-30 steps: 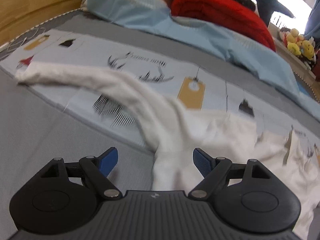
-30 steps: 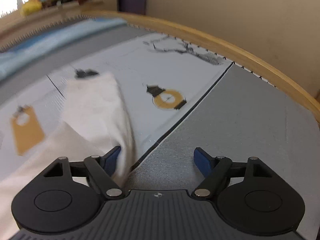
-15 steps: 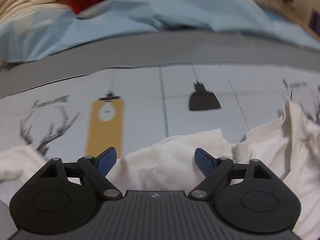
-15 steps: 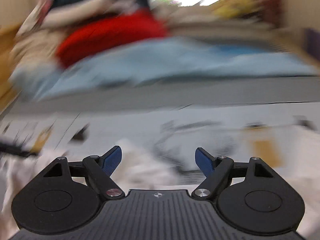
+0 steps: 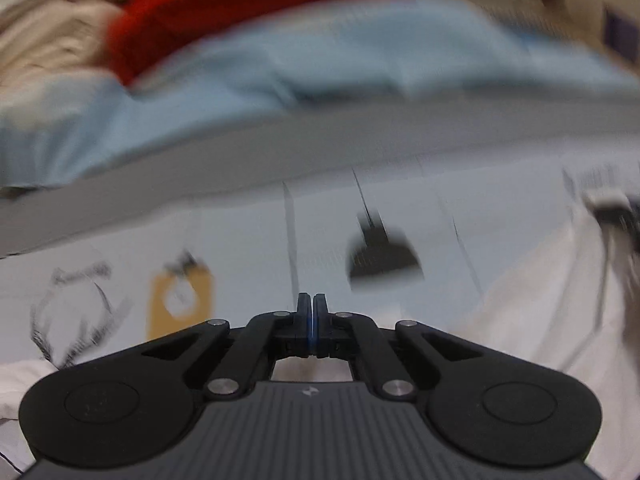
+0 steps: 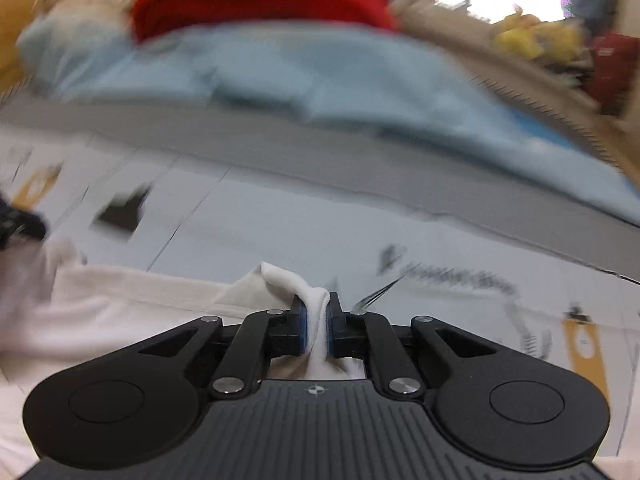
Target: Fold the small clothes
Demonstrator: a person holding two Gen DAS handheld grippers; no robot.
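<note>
A white garment lies on the printed light-blue mat. In the left wrist view my left gripper is shut; white cloth shows just beneath its jaws, and no cloth is visible between the pads. In the right wrist view my right gripper is shut on a bunched fold of the white garment, which spreads to the left and below. The other gripper shows as a dark blur at each view's edge.
A light-blue cloth, a red garment and beige clothes are piled at the back of the grey bed cover. A wooden bed edge and yellow toys are at the right.
Both grippers have gone from open to shut. The right one now pinches a fold of the white garment. Both views swung towards the pile at the back and are blurred.
</note>
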